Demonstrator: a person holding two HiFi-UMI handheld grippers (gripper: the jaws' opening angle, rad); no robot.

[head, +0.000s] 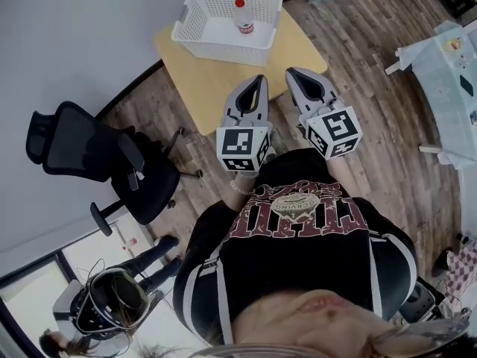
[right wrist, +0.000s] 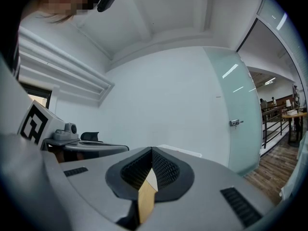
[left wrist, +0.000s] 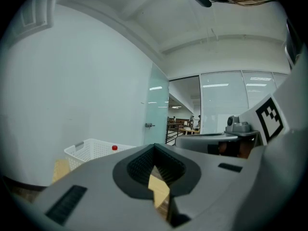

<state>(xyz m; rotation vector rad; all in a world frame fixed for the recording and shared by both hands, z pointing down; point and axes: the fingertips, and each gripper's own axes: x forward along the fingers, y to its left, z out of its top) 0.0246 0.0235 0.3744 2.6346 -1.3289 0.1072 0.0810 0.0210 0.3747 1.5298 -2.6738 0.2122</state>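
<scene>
In the head view the left gripper (head: 258, 80) and the right gripper (head: 293, 72) are held side by side close to the person's chest. Both point out over the near edge of the yellow tabletop (head: 223, 88), each with its jaws clenched tip to tip on nothing. A white perforated basket (head: 195, 42) sits at the far edge of the tabletop. Against the basket's far wall stands a red-capped bottle (head: 244, 16), long axis upright, straight ahead of the jaws and well apart from them; the left gripper is slightly the nearer. A black office chair (head: 82, 151) stands off the left side. In the left gripper view the left gripper (left wrist: 155, 146) has its pads together, with the basket (left wrist: 91, 150) and the bottle (left wrist: 114, 148) ahead to the left. In the right gripper view the right gripper (right wrist: 151, 149) is likewise closed and empty; the bottle does not show.
</scene>
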